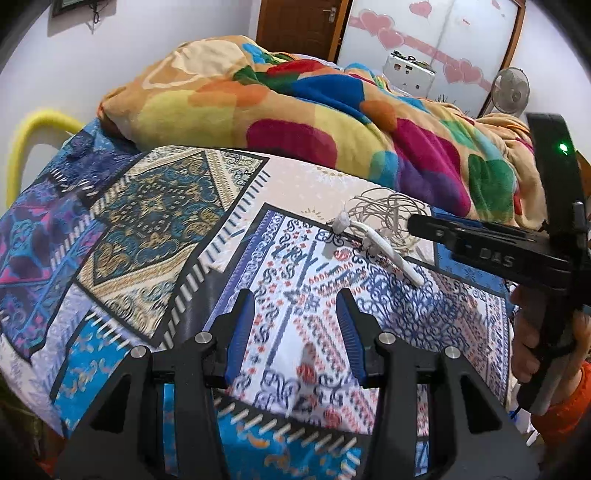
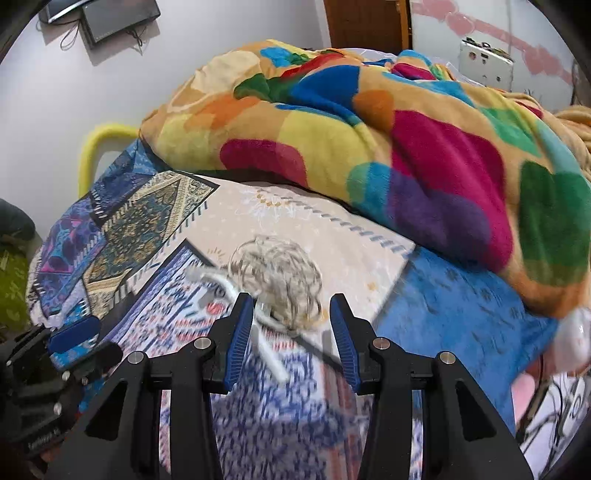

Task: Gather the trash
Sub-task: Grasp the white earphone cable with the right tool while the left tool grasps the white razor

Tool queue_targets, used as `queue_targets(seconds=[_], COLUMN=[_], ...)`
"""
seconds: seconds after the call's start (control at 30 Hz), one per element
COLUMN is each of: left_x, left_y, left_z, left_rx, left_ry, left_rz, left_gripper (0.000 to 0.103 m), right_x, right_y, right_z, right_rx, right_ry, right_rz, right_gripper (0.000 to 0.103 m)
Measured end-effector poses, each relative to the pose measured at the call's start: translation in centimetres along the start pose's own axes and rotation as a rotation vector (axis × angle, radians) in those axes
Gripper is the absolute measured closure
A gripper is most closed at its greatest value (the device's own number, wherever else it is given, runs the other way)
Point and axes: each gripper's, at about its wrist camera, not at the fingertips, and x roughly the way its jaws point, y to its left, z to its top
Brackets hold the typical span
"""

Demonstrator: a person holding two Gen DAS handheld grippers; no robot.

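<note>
A tangle of thin beige wire [image 1: 384, 216] lies on the patterned bedsheet [image 1: 155, 236], with a white cable-like piece [image 1: 391, 254] and a small white scrap [image 1: 341, 221] beside it. My left gripper [image 1: 297, 299] is open and empty, low over the sheet, short of the trash. My right gripper [image 2: 291, 306] is open, its blue pads on either side of the wire tangle [image 2: 280, 273] just ahead; the white piece [image 2: 266, 343] runs past its left finger. The right gripper also shows at the right of the left wrist view [image 1: 417, 223].
A heaped multicoloured blanket [image 1: 295, 118] covers the far half of the bed. A yellow bed rail [image 1: 33, 133] stands at the left. A white box [image 1: 408, 74], a fan [image 1: 511, 90] and a wooden door [image 1: 299, 26] lie beyond.
</note>
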Motion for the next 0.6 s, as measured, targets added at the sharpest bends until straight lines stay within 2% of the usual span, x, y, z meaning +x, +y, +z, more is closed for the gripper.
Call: queue_targets(seconds=[0.2,0.27,0.47,0.6], left_x=[2.3,3.1,4.2,5.0], left_y=[-0.5,-0.8,-2.0,-2.6], left_z=[1.4,2.0,3.4,3.9], left_rx=[-0.006,-0.010,-0.019,-0.013], left_ry=[0.014,0.017,-0.003,0.000], left_rz=[-0.034,-0.050,-0.070,-0.037], left_gripper=[0.058,0.058,0.058,0.058], right_x=[2.6,3.0,1.9,1.0], right_y=[-1.1,-1.6,-1.7,-1.2], right_z=[1.0,0.9,-0.1,-1.2], right_rx=[0.036,0.054,0.033,-0.005], right_ry=[0.004,0.009,-0.013,-0.017], right_rz=[0.016,0.030,0.048,0.015], right_gripper=[0.064,0.083,0.092,0.094])
